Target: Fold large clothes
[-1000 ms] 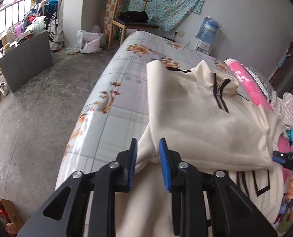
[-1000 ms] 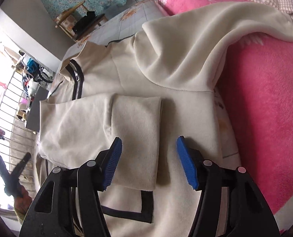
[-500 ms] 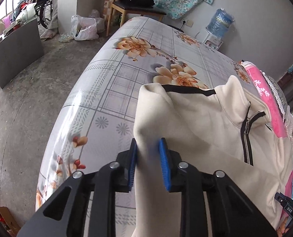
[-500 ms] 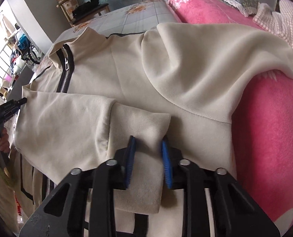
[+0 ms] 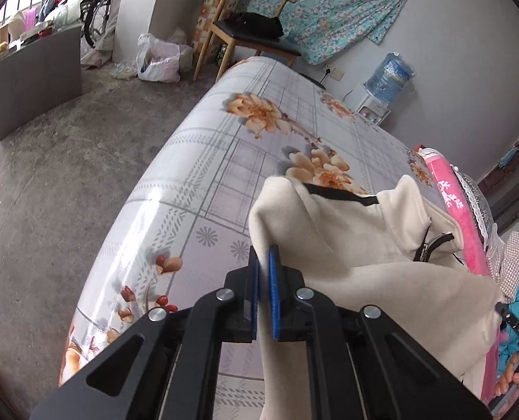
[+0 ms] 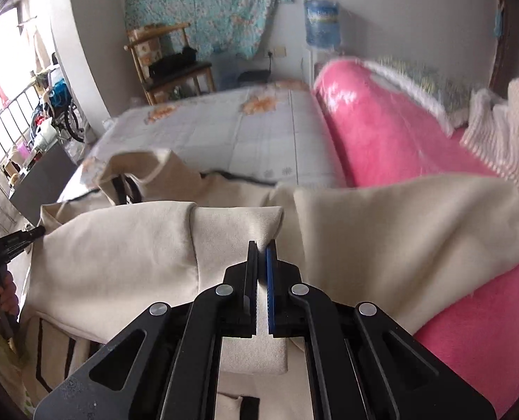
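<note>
Right wrist view is blurred — right tool (image 6: 262, 248) and left tool (image 5: 263, 253) each clamp the cream jacket (image 5: 347, 255).

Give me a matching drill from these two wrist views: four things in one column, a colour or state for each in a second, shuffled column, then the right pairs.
Things:
1. left tongs
2. rolled fleece blanket
3. big water-dispenser bottle
4. wooden chair

States:
A. blue, standing by the far wall
B. pink, lying along the bed's far side
C. shut on the cream zip-up garment
D. has a black item on its seat

Pairs: 1-C, 2-B, 3-A, 4-D
</note>
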The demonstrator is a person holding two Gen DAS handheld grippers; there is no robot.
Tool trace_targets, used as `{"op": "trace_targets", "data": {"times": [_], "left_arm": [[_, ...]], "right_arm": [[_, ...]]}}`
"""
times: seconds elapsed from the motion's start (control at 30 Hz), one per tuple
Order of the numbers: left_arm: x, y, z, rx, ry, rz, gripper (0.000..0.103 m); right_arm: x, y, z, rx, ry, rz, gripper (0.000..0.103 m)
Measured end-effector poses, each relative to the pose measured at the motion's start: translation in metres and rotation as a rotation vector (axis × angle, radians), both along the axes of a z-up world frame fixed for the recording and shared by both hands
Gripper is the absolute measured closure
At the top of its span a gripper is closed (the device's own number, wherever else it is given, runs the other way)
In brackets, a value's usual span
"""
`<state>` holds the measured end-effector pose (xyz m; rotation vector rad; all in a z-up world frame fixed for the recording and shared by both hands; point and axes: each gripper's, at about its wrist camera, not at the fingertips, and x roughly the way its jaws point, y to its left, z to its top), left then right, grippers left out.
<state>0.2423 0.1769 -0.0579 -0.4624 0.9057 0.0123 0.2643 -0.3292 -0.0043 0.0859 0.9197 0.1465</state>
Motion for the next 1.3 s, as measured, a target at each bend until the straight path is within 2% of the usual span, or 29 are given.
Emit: {"op": "trace_targets", "data": {"times": [0.03, 0.1, 0.13, 0.2, 0.23, 0.3, 0.37, 0.47, 0.5, 0.57, 0.63, 0.7, 0.73, 0.83, 0.9, 0.97, 1.03, 1.1, 1.2, 1.3], "left_arm": [[0.002, 0.002, -0.005, -0.015, 0.014, 0.005, 0.095], [0.002, 0.006, -0.007, -0.031, 0.022, 0.012, 0.094], [0.001, 0.007, -0.005, -0.037, 0.015, 0.013, 0.093], [-0.001, 0.010, 0.002, -0.005, -0.002, 0.043, 0.081], [-0.002, 0.013, 0.007, 0.002, -0.018, 0.059, 0.078], [-0.006, 0.019, 0.018, -0.024, -0.054, 0.069, 0.078], [-0.006, 0.015, 0.029, -0.004, -0.069, 0.040, 0.078], [0.006, -0.004, 0.042, 0.084, -0.054, -0.046, 0.078], [0.013, -0.015, 0.043, 0.137, -0.037, -0.093, 0.078], [0.032, -0.044, 0.037, 0.274, 0.049, -0.206, 0.077], [0.047, -0.064, 0.022, 0.397, 0.121, -0.253, 0.077], [0.060, -0.070, 0.005, 0.443, 0.185, -0.254, 0.077], [0.061, -0.069, 0.005, 0.430, 0.166, -0.242, 0.077], [0.059, -0.068, 0.008, 0.420, 0.140, -0.238, 0.098], [0.052, -0.067, 0.018, 0.435, 0.082, -0.231, 0.098], [0.046, -0.059, 0.032, 0.379, 0.023, -0.213, 0.098], [0.046, -0.048, 0.038, 0.334, 0.003, -0.184, 0.098], [0.053, -0.042, 0.033, 0.291, 0.020, -0.160, 0.098], [0.064, -0.033, 0.012, 0.227, 0.088, -0.137, 0.094], [0.056, -0.023, 0.019, 0.183, 0.054, -0.093, 0.087]], "right_arm": [[0.007, -0.003, -0.016, 0.010, 0.046, -0.006, 0.101], [0.012, -0.004, -0.032, 0.022, 0.072, -0.017, 0.101], [0.012, -0.003, -0.032, 0.028, 0.064, -0.018, 0.101], [0.012, -0.003, -0.028, 0.036, 0.045, -0.019, 0.101], [0.012, -0.004, -0.027, 0.037, 0.042, -0.022, 0.101], [0.010, -0.005, -0.027, 0.045, 0.046, -0.028, 0.101], [0.005, -0.004, -0.024, 0.043, 0.038, -0.028, 0.101], [0.000, -0.003, -0.021, 0.045, 0.027, -0.026, 0.101], [0.000, -0.002, -0.020, 0.044, 0.026, -0.024, 0.101], [-0.001, -0.001, -0.020, 0.037, 0.026, -0.024, 0.101], [-0.001, 0.001, -0.021, 0.024, 0.026, -0.024, 0.101], [-0.001, 0.002, -0.020, 0.026, 0.022, -0.025, 0.100], [-0.001, 0.002, -0.021, 0.031, 0.021, -0.027, 0.100], [-0.001, -0.001, -0.020, 0.048, 0.021, -0.033, 0.100], [-0.003, -0.002, -0.018, 0.066, 0.010, -0.032, 0.101], [-0.003, -0.004, -0.015, 0.079, -0.003, -0.033, 0.101], [-0.001, -0.004, -0.016, 0.081, -0.008, -0.032, 0.101], [0.005, -0.003, -0.023, 0.077, 0.004, -0.035, 0.101], [0.016, -0.004, -0.041, 0.083, 0.044, -0.044, 0.100], [0.017, -0.007, -0.040, 0.096, 0.057, -0.043, 0.092]]}}
